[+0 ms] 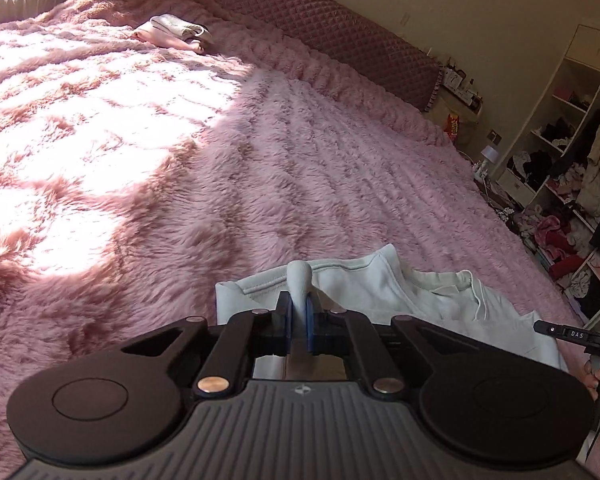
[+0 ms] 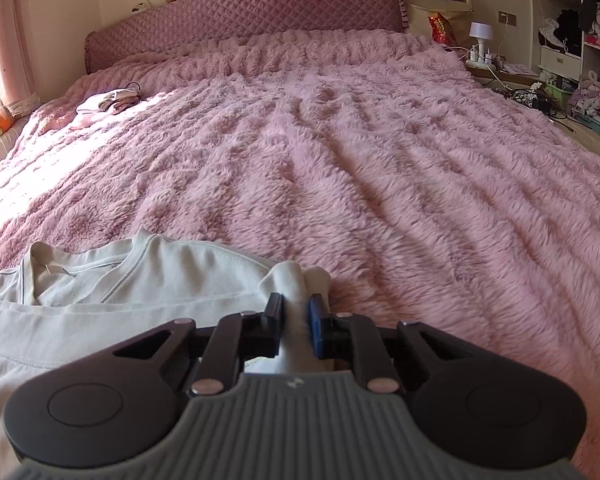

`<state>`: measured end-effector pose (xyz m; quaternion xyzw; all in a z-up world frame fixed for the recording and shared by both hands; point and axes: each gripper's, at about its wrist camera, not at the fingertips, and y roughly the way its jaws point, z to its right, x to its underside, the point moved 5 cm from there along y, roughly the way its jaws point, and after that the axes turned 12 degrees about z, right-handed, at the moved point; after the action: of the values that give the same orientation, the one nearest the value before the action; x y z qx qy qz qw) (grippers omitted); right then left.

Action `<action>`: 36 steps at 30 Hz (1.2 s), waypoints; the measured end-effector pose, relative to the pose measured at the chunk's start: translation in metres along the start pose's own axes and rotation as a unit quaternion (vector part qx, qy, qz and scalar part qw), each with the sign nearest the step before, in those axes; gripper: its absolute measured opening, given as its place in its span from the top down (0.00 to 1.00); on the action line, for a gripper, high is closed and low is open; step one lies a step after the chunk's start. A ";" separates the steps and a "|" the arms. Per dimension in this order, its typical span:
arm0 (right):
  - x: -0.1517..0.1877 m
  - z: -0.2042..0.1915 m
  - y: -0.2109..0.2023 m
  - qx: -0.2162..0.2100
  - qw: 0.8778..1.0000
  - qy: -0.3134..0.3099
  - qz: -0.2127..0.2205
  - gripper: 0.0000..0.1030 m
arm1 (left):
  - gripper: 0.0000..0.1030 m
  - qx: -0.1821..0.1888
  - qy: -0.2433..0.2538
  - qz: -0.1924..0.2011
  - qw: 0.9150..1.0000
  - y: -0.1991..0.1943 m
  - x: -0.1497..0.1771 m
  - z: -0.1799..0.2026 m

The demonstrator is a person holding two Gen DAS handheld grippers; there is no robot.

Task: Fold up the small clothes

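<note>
A pale garment [image 1: 380, 288] is laid on the near edge of a pink furry blanket [image 1: 260, 160], neckline turned toward the headboard [image 2: 240, 20]. The left gripper [image 1: 298, 312] is clamped on a pinch of cloth at the garment's left shoulder edge, a nub of fabric standing up between the blue pads; the right gripper [image 2: 296, 320] is likewise closed tight on a bunched fold at the right shoulder edge. The step in hand is judged to be a grasp of both shoulders ahead of a fold or a lift to spread. For a clean result, both pinches are best raised together and level, with the cloth kept taut between them so the neckline stays straight; only the intended layers should be caught, which cannot be confirmed here. Drag on the long pile is a likely cause of wrinkling. In the left wrist view a hand [image 1: 596, 376] on the other tool's handle is seen, and open shelves of clothes [image 1: 560, 200]. In the right wrist view the collar [image 2: 80, 268] is seen more fully, plus a bedside lamp [image 2: 482, 34]. A folded stack [image 1: 176, 32] is seen far off in both.
</note>
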<state>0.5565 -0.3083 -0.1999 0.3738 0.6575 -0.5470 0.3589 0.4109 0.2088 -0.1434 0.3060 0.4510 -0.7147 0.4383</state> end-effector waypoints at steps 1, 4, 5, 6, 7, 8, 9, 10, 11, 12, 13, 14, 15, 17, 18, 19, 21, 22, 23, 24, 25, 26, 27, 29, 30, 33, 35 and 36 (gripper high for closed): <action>-0.001 0.001 -0.001 0.004 1.000 0.005 0.010 0.95 | 0.95 -0.014 0.008 0.009 1.000 -0.001 -0.002 -0.001; 0.000 -0.003 0.003 0.018 1.000 -0.006 0.018 0.95 | 0.96 -0.050 -0.006 0.007 0.999 0.006 -0.001 -0.012; 0.003 -0.004 0.005 0.023 1.000 -0.012 0.014 0.95 | 0.96 -0.056 -0.011 -0.002 0.998 0.011 0.002 -0.016; 0.006 -0.006 0.009 0.030 0.999 -0.020 0.008 0.94 | 0.96 -0.064 -0.006 -0.009 0.998 0.016 0.005 -0.018; 0.009 -0.006 0.012 0.034 0.999 -0.028 0.003 0.94 | 0.96 -0.071 0.008 -0.022 0.997 0.021 0.009 -0.018; 0.011 -0.006 0.014 0.037 0.999 -0.036 -0.001 0.94 | 0.96 -0.077 0.025 -0.030 0.996 0.026 0.013 -0.017; 0.012 -0.007 0.014 0.039 0.998 -0.042 -0.001 0.91 | 0.96 -0.079 0.033 -0.032 0.996 0.027 0.014 -0.015; 0.010 -0.006 0.012 0.041 0.998 -0.046 0.002 0.89 | 0.95 -0.080 0.037 -0.036 0.995 0.027 0.014 -0.014; 0.008 -0.006 0.008 0.043 0.998 -0.047 0.007 0.81 | 0.93 -0.080 0.038 -0.037 0.995 0.026 0.013 -0.014; 0.005 -0.004 0.001 0.041 0.998 -0.045 0.014 0.74 | 0.91 -0.079 0.037 -0.036 0.996 0.021 0.009 -0.014; 0.002 -0.003 -0.008 0.034 0.998 -0.040 0.021 0.74 | 0.87 -0.077 0.039 -0.028 0.996 0.014 0.005 -0.013; 0.000 -0.002 -0.016 0.022 0.999 -0.034 0.024 0.74 | 0.86 -0.075 0.041 -0.021 0.996 0.008 0.002 -0.012; -0.002 0.001 -0.030 0.005 0.999 -0.024 0.028 0.72 | 0.86 -0.071 0.041 -0.013 0.997 -0.004 -0.002 -0.011; -0.001 0.009 -0.063 -0.019 0.999 -0.003 0.033 0.66 | 0.84 -0.044 0.023 -0.008 0.999 -0.028 -0.004 -0.007; 0.002 0.015 -0.078 -0.031 0.999 0.010 0.032 0.64 | 0.82 -0.030 0.013 -0.007 0.999 -0.043 -0.002 -0.005; 0.007 0.022 -0.092 -0.042 0.999 0.020 0.026 0.64 | 0.80 -0.021 0.007 -0.008 1.000 -0.057 0.001 -0.002; 0.021 0.036 -0.116 -0.052 0.998 0.036 0.012 0.64 | 0.80 -0.006 -0.003 -0.010 1.000 -0.088 0.012 0.003; 0.033 0.043 -0.128 -0.059 0.997 0.044 -0.004 0.64 | 0.79 -0.001 -0.011 -0.014 1.000 -0.101 0.020 0.005; 0.043 0.050 -0.136 -0.061 0.997 0.050 -0.017 0.64 | 0.79 0.003 -0.018 -0.018 1.000 -0.112 0.027 0.007; 0.053 0.056 -0.142 -0.060 0.996 0.055 -0.030 0.64 | 0.78 0.006 -0.027 -0.021 0.999 -0.124 0.035 0.008; 0.062 0.060 -0.148 -0.059 0.996 0.058 -0.040 0.64 | 0.78 0.011 -0.036 -0.027 0.999 -0.132 0.042 0.010; 0.068 0.063 -0.153 -0.058 0.996 0.059 -0.043 0.64 | 0.78 0.013 -0.042 -0.031 0.999 -0.138 0.047 0.011; 0.072 0.064 -0.156 -0.059 0.995 0.063 -0.043 0.64 | 0.77 0.012 -0.047 -0.035 0.998 -0.142 0.053 0.013; 0.077 0.064 -0.165 -0.067 0.994 0.080 -0.036 0.64 | 0.75 0.010 -0.058 -0.051 0.997 -0.147 0.065 0.016; 0.078 0.063 -0.168 -0.074 0.993 0.086 -0.035 0.64 | 0.75 0.011 -0.066 -0.056 0.996 -0.147 0.070 0.017; 0.080 0.054 -0.171 -0.080 0.993 0.074 -0.038 0.75 | 0.74 0.010 -0.069 -0.067 0.995 -0.143 0.079 0.021; 0.082 0.049 -0.170 -0.073 0.995 0.053 -0.049 1.00 | 0.73 0.010 -0.058 -0.066 0.996 -0.140 0.081 0.024; 0.082 0.047 -0.173 -0.069 0.996 0.041 -0.045 1.00 | 0.72 0.009 -0.054 -0.067 0.996 -0.141 0.083 0.026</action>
<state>0.3688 -0.3674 -0.2005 0.3405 0.7242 -0.4996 0.3317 0.2475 0.1853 -0.1488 0.2404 0.4394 -0.7620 0.4105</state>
